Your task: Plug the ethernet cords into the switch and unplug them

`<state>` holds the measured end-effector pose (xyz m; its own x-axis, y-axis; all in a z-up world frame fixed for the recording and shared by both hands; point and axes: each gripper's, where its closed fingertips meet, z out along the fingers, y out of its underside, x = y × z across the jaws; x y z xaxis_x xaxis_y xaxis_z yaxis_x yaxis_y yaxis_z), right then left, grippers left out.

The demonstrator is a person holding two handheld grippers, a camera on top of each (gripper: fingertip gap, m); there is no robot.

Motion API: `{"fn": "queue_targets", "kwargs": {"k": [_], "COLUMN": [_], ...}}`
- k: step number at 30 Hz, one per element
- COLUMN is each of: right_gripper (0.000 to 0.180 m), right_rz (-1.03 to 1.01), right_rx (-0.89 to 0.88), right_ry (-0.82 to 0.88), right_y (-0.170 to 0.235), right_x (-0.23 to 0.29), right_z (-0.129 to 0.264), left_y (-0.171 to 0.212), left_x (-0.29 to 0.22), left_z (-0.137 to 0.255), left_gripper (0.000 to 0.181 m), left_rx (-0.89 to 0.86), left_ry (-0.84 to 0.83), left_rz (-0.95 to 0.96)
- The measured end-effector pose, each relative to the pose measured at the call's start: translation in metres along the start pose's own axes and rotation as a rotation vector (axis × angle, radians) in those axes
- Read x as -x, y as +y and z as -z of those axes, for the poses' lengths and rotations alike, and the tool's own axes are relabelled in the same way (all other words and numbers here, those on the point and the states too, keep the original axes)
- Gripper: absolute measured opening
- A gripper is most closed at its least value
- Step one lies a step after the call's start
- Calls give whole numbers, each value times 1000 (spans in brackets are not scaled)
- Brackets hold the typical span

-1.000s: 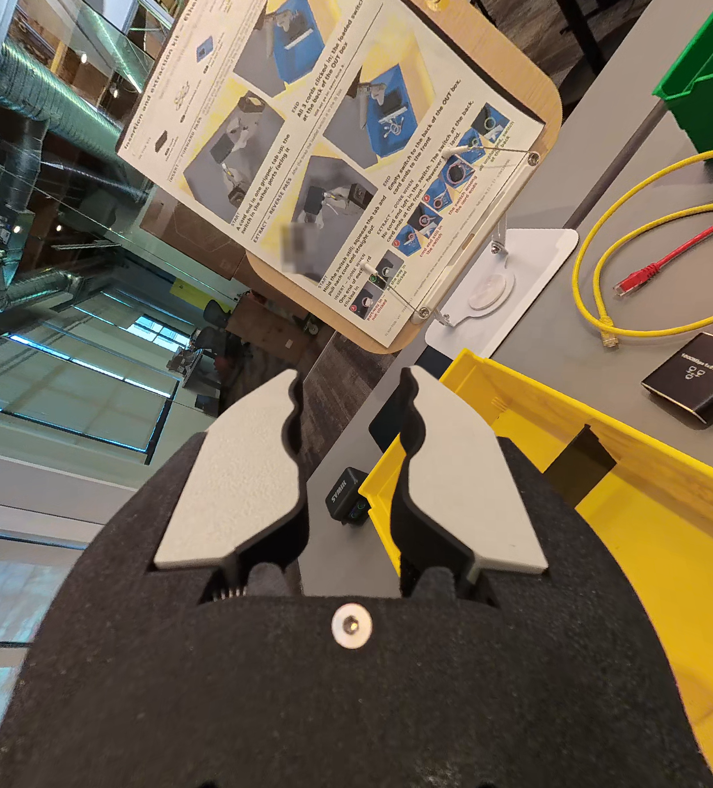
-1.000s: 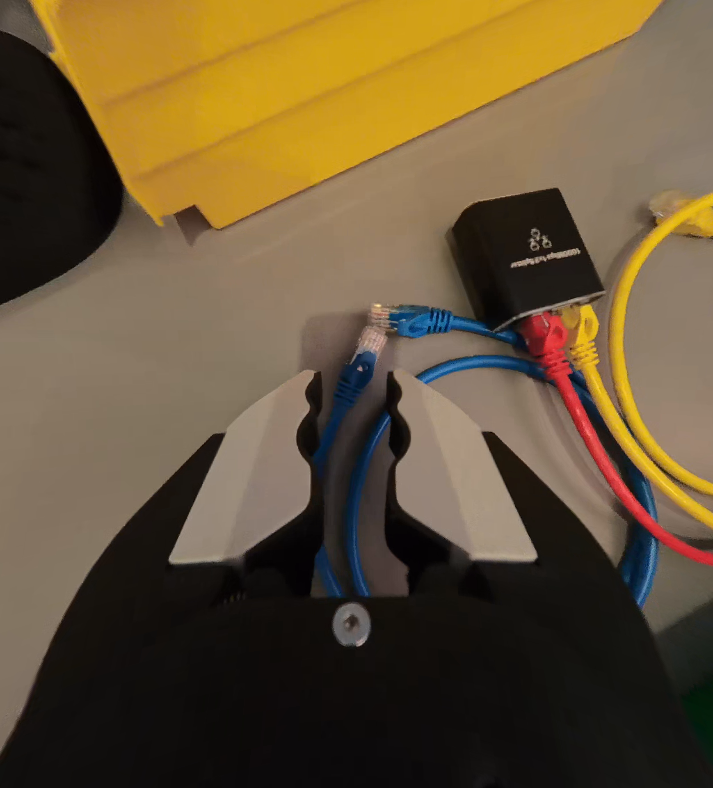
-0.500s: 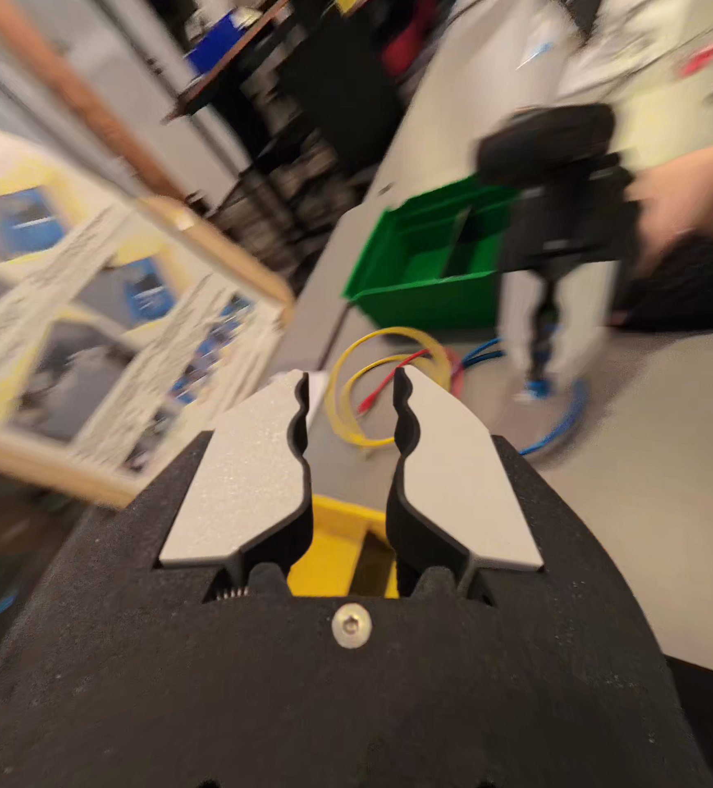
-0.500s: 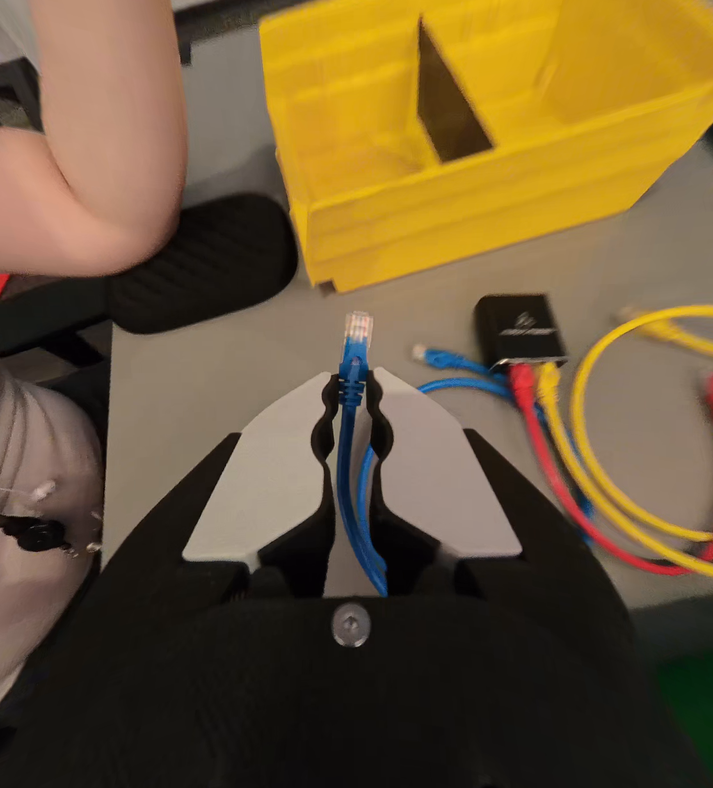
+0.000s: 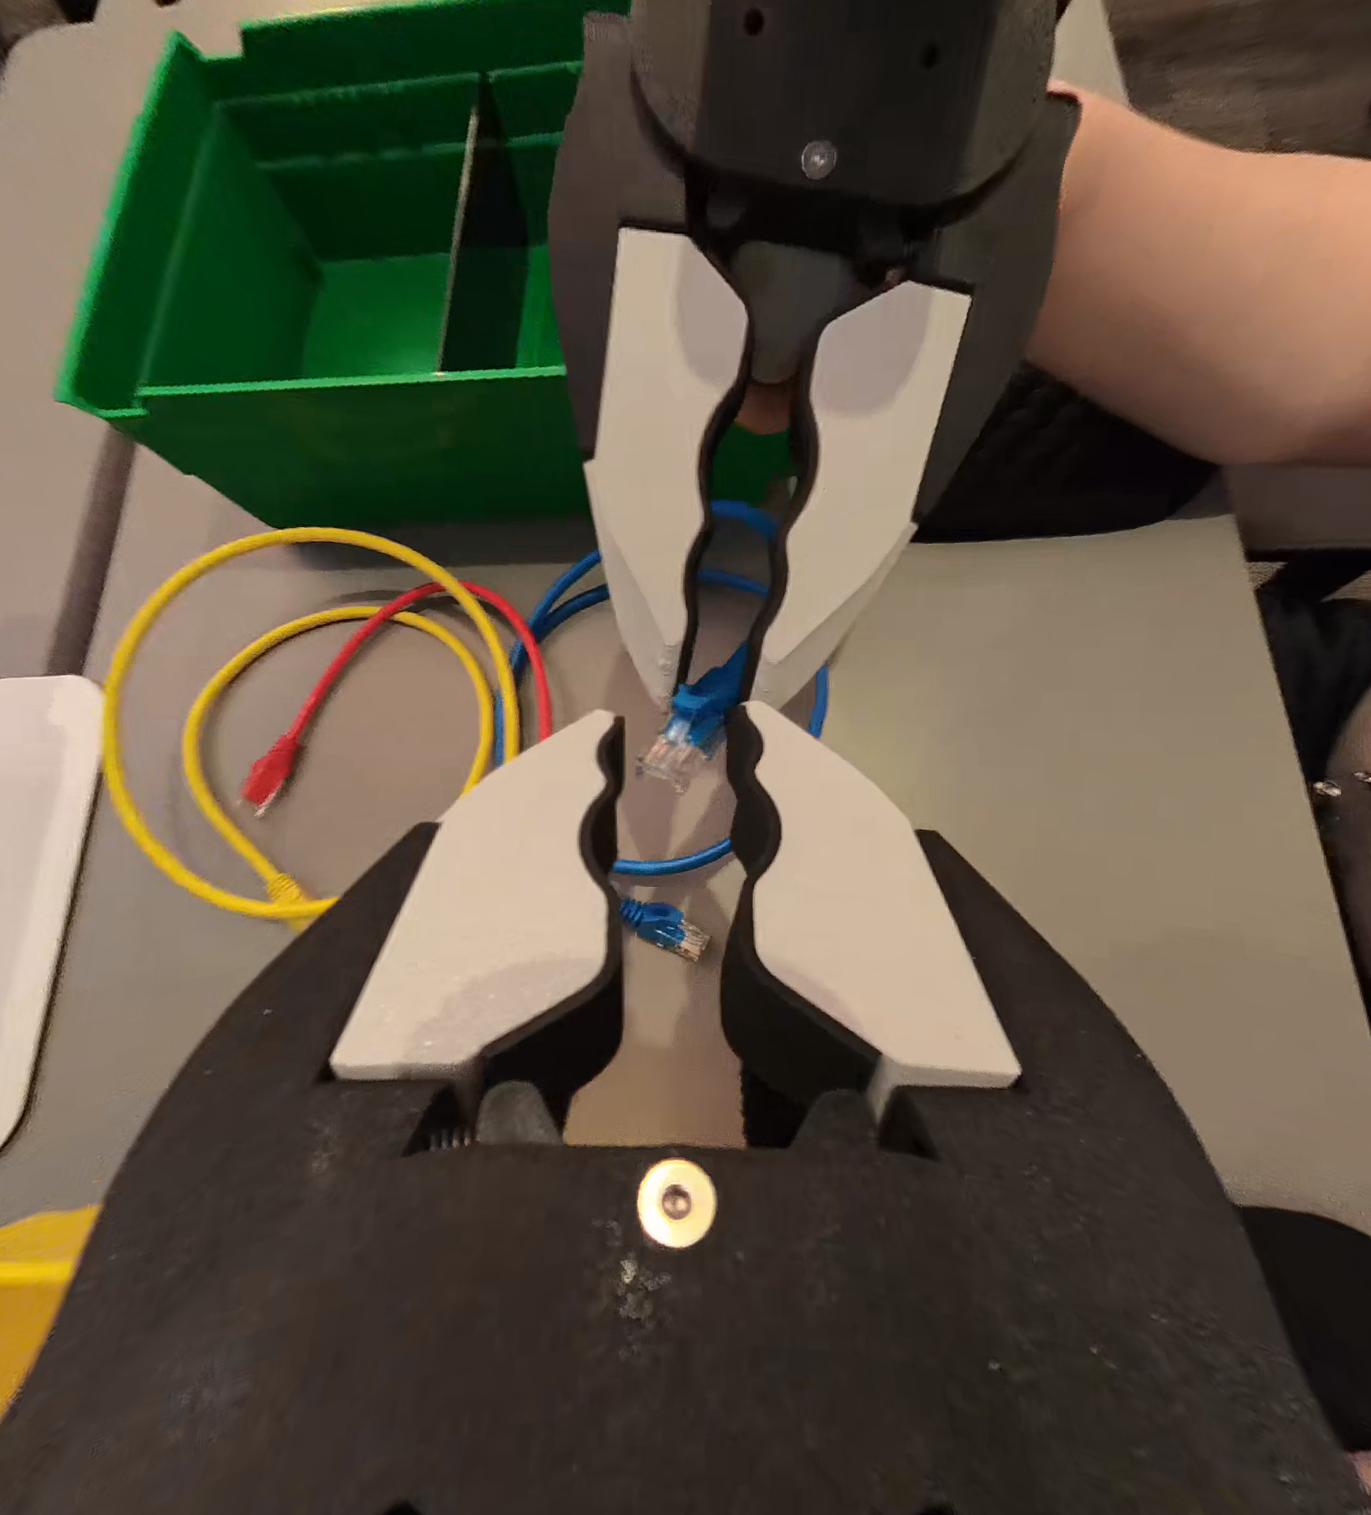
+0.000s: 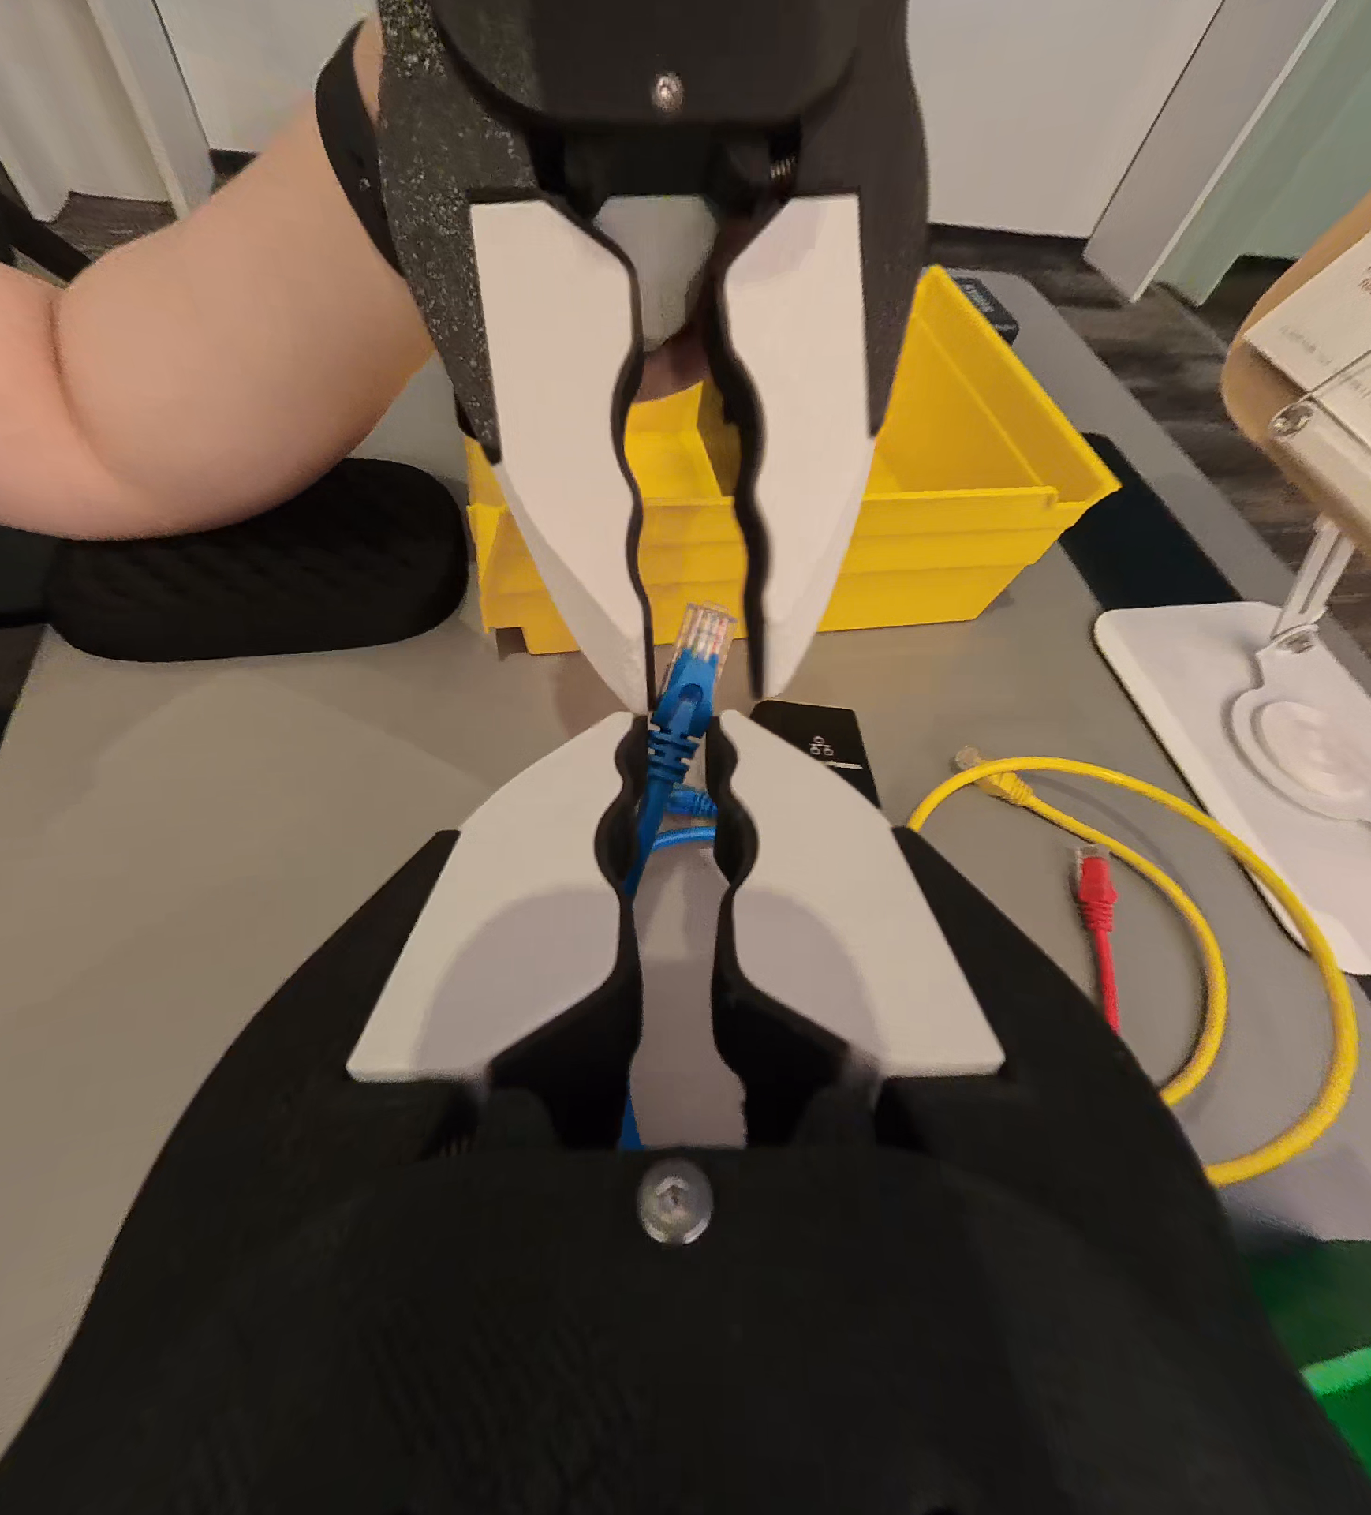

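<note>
Two handheld grippers meeting tip to tip above a grey worktop [image 5: 1035, 738]. Right gripper [image 6: 672, 725], jaws clenched on the boot of a blue ethernet cord [image 6: 678, 721], clear plug pointing up and forward into the gap of the opposing tool. Left gripper [image 5: 674, 725], jaws released and parted, flanking that plug on either side without visibly pressing it. Same cord's other blue plug [image 5: 666, 930] lying loose on the worktop, seen between the left fingers [image 5: 502, 902], with the blue loop trailing behind. Small black switch [image 6: 826, 746] resting flat just beyond the right gripper's tip, partly hidden by it; whether any cord sits in its ports cannot be told from here. Yellow cord [image 6: 1207, 943] coiled in wide loops to one side, one plug free on the worktop, a red cord [image 6: 1096, 910] lying inside the coil with its plug also free. Yellow bin [image 6: 961, 508] with a divider standing behind the switch, green bin [image 5: 322, 270] with a dark divider on the opposite side. White stand base [image 6: 1256, 738] and a tilted instruction board [image 6: 1346, 311] at the worktop's edge. Bare forearm [image 6: 199, 385] on a black armrest behind the left gripper.
</note>
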<state>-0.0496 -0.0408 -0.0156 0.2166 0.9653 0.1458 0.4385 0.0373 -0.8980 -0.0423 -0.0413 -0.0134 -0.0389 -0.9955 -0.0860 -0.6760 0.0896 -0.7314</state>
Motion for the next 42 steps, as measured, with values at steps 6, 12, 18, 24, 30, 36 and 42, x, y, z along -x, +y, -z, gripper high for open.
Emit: {"fn": "queue_targets", "kwargs": {"k": [6, 12, 18, 24, 30, 36, 42], "right_gripper": [15, 34, 22, 42, 38, 31, 17], "right_rz": [27, 6, -420, -811, -590, -591, -561], "right_rx": [-16, -87, -377, -586, -745, -924, -950], "right_ry": [11, 221, -1, -11, 110, 29, -23], "right_y": [3, -14, -34, -8, -31, -44, -47], "right_x": [0, -11, 63, 31, -5, -10, -9], "right_z": [0, 27, 14, -56, -44, -26, -19], "left_y": [1, -3, -9, -13, -6, 0, 0], "left_x": [-1, 8, 23, 14, 18, 23, 18], "left_z": [-2, 4, 15, 27, 51, 63, 58], "left_gripper": [18, 17, 16, 15, 15, 14, 14], "left_rx": [-2, -39, -144, -216, -270, -310, -296], "left_ry": [22, 10, 12, 89, 109, 122, 154], "left_rz": [-35, 2, 87, 87, 96, 113, 103]}}
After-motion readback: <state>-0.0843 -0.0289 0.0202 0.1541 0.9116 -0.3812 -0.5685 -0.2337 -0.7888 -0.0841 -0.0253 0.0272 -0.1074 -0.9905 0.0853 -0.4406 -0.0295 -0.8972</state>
